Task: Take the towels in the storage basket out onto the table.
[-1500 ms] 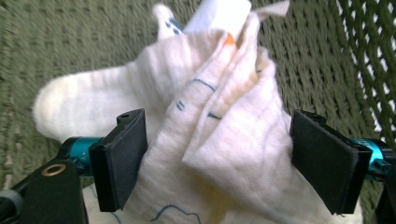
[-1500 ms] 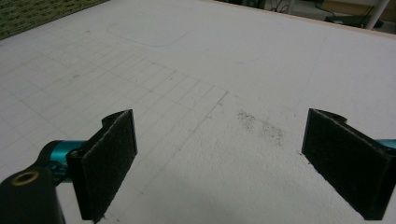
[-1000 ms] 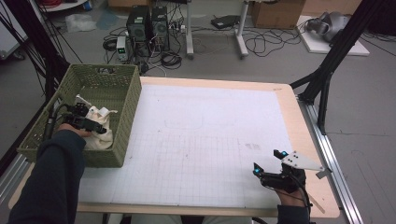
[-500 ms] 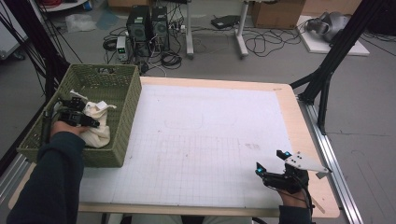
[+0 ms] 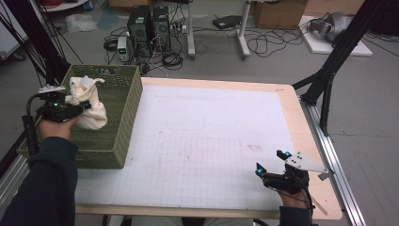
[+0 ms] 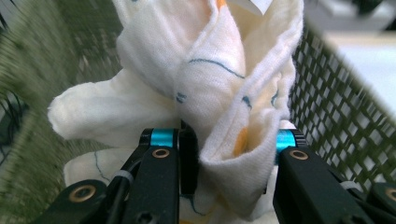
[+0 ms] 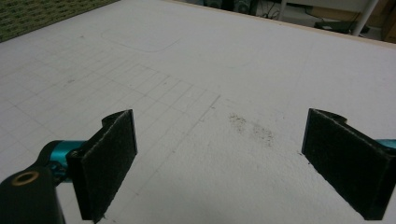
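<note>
Cloth now lifted above basket rim.

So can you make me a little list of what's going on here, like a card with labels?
Left tool: shut on the cloth
Cloth: cream white with blue and orange marks, bunched up, held above the basket
Basket: green, woven, at the left edge of the table
Right tool: open, nothing between its pads, low over the table
Table: white mat with a faint grid
Likely next: probably the cloth goes onto the mat
</note>
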### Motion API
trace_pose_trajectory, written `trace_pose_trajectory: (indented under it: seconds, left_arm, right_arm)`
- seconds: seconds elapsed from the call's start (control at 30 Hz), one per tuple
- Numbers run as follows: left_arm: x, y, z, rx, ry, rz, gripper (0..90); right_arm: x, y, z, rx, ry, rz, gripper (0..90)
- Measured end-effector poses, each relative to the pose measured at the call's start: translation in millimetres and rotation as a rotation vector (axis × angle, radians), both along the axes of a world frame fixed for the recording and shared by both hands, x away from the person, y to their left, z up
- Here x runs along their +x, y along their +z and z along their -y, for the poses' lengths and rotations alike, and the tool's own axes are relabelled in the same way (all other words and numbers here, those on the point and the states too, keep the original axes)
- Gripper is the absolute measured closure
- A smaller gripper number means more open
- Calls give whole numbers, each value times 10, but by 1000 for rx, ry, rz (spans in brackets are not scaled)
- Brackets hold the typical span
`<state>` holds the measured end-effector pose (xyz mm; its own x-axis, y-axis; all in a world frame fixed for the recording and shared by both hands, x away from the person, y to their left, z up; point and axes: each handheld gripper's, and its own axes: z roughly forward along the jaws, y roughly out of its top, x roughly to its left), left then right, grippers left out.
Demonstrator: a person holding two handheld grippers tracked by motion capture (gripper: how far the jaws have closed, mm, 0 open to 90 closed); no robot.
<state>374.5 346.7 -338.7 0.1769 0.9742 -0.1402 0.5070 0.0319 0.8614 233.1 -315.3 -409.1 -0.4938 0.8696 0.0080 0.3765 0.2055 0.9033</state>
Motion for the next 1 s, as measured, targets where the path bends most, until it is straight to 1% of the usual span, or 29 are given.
trace_pose_trajectory:
  seconds: [0.03,0.07,0.1,0.13,0.17,0.2,0.23,0.3,0.33,0.4,0.43,0.47,0.53,0.57,0.6,0.73,0.77,0.83,0.87,0.9,0.93,0.97,1.0]
  left_arm:
    - [0,0,0,0,0,0,720]
    - [-32,34,-12,-15,10,35,720]
    - [-56,61,-21,-27,9,61,720]
    - [-73,80,-26,-32,7,78,720]
    - [-115,130,-20,-42,5,119,720]
    - [-115,130,-20,-42,5,119,720]
    - [-133,155,-12,-46,1,138,720]
    - [-173,217,10,-41,-11,171,720]
    - [-196,254,32,-48,-22,198,719]
    - [-220,305,78,-62,-37,229,718]
    - [-253,360,142,-71,-55,268,715]
    - [-253,360,142,-71,-55,268,715]
    - [-273,411,207,-80,-70,291,714]
    - [-287,463,275,-80,-86,313,714]
    - [-287,463,275,-80,-86,313,714]
    - [-322,565,398,-49,-114,349,717]
    - [-334,587,421,-55,-121,362,717]
    - [-360,634,474,-77,-150,381,717]
    - [-379,657,505,-74,-165,392,718]
    - [-394,675,545,-81,-185,404,718]
    - [-422,704,639,-90,-222,417,717]
    - [-434,712,696,-97,-243,420,717]
    - [-434,712,696,-97,-243,420,717]
  right_arm:
    - [3,0,-6,0,5,1,95]
    - [3,0,-6,0,5,1,95]
    - [13,-2,-20,7,13,-3,95]
    - [14,-2,-25,11,17,-8,95]
    - [20,-4,-26,7,20,-6,95]
    - [22,-4,-31,8,19,-7,95]
    - [28,-4,-33,9,21,-3,95]
    - [29,-2,-36,11,20,-3,94]
    - [33,0,-44,14,22,-10,95]
    - [36,-1,-45,9,23,-7,95]
    - [42,-1,-58,7,27,-8,95]
    - [46,-2,-62,3,27,-6,95]
    - [49,0,-76,0,29,-10,94]
    - [53,0,-83,2,32,-10,94]
    - [55,1,-87,1,34,-11,95]
    - [59,-3,-104,1,45,-14,95]
    - [58,-4,-107,3,45,-20,95]
    - [61,-7,-108,2,47,-18,95]
    - [61,-7,-108,2,47,-18,95]
    - [62,-9,-110,3,50,-17,94]
    - [62,-9,-112,5,50,-18,95]
    - [65,-9,-116,6,51,-15,95]
    - [62,-8,-123,7,51,-21,95]
